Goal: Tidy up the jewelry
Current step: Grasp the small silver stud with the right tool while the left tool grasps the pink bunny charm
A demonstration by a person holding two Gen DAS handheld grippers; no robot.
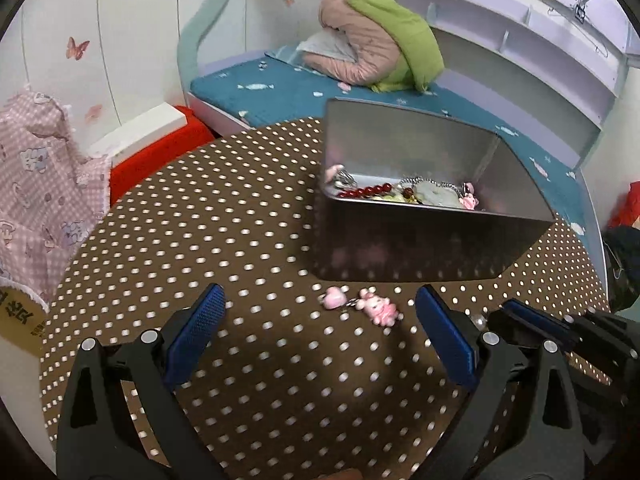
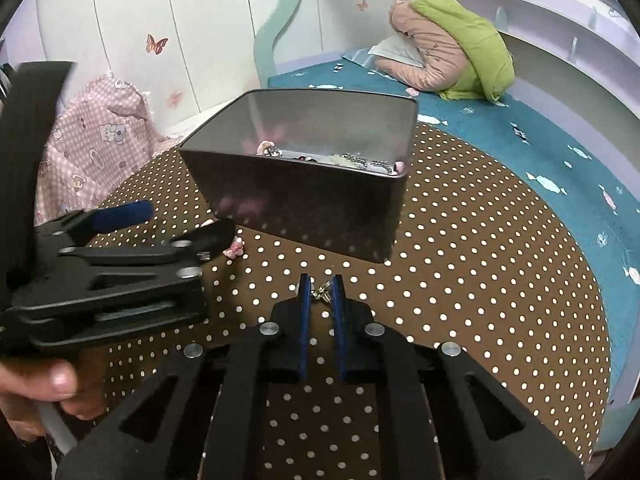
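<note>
A grey metal tin (image 1: 420, 240) (image 2: 312, 208) stands on the round table under a brown polka-dot cloth (image 1: 200, 240). Inside it lie red beads (image 1: 368, 191), a silver chain (image 1: 432, 182) and pink charms. A pink heart-and-bunny charm (image 1: 376, 307) (image 2: 234, 249) lies on the cloth in front of the tin. My left gripper (image 1: 320, 293) (image 2: 180, 224) is open just short of that charm, with nothing between its pads. To its right, my right gripper (image 2: 321, 283) (image 1: 532, 316) is shut on a small silver jewelry piece (image 2: 322, 293) at its tips, low over the cloth.
Behind the table is a bed with a teal sheet (image 1: 288, 92) and a folded pink and green quilt (image 1: 384, 40). Pink patterned fabric (image 1: 40, 184) and a red cloth (image 1: 160, 152) lie at the left. A hand (image 2: 44, 392) holds the left gripper.
</note>
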